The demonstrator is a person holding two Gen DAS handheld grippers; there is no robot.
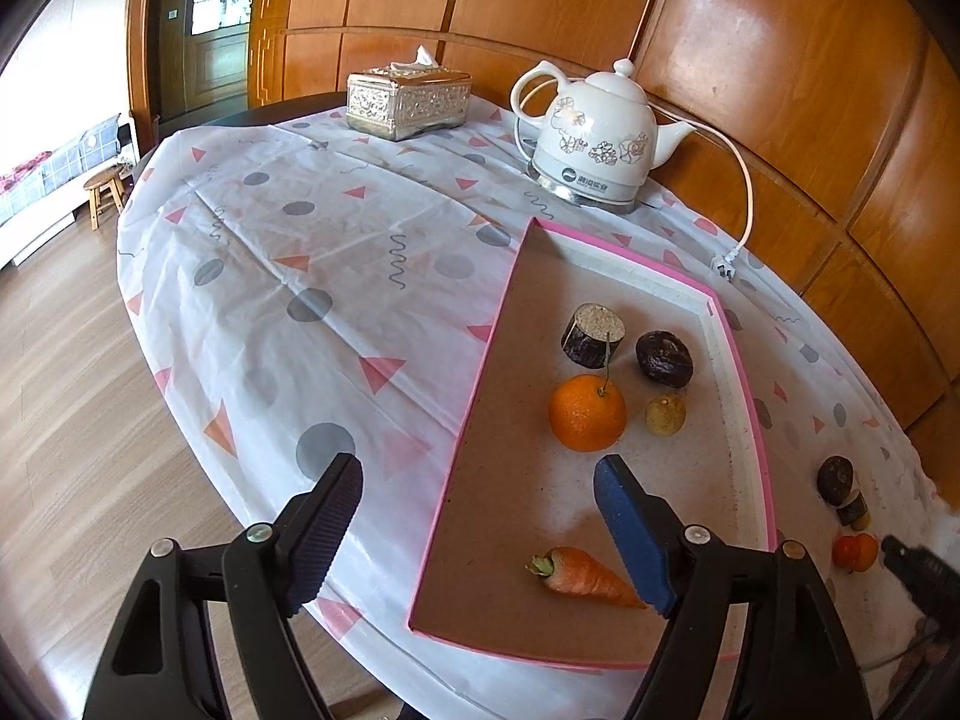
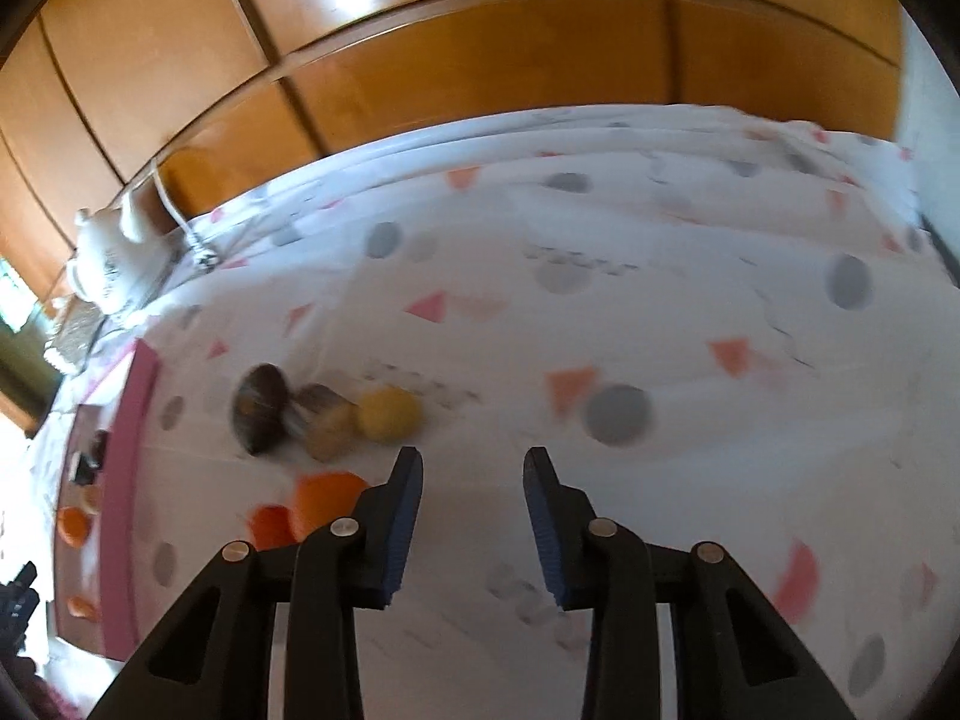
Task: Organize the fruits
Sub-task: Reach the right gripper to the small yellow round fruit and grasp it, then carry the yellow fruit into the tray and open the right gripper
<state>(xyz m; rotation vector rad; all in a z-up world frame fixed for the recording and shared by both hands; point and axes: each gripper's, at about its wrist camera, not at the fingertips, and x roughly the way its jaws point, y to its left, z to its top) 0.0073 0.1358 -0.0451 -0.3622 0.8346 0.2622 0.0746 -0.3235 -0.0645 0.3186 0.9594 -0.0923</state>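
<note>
Both grippers, left and right, gape wide and empty; loose fruit cluster lies on tablecloth at right gripper's 11 o'clock, outside pink-rimmed tray: probably light, round, roll-prone, so pinch across widest middle.

Bare tablecloth left of pink tray — open passage, kettle and tissue box crowd far edge

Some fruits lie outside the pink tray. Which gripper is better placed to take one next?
Probably right. The right gripper, jaws open and empty, hangs close beside the loose fruits on the cloth. The left gripper, also open, is over the pink tray.
</note>
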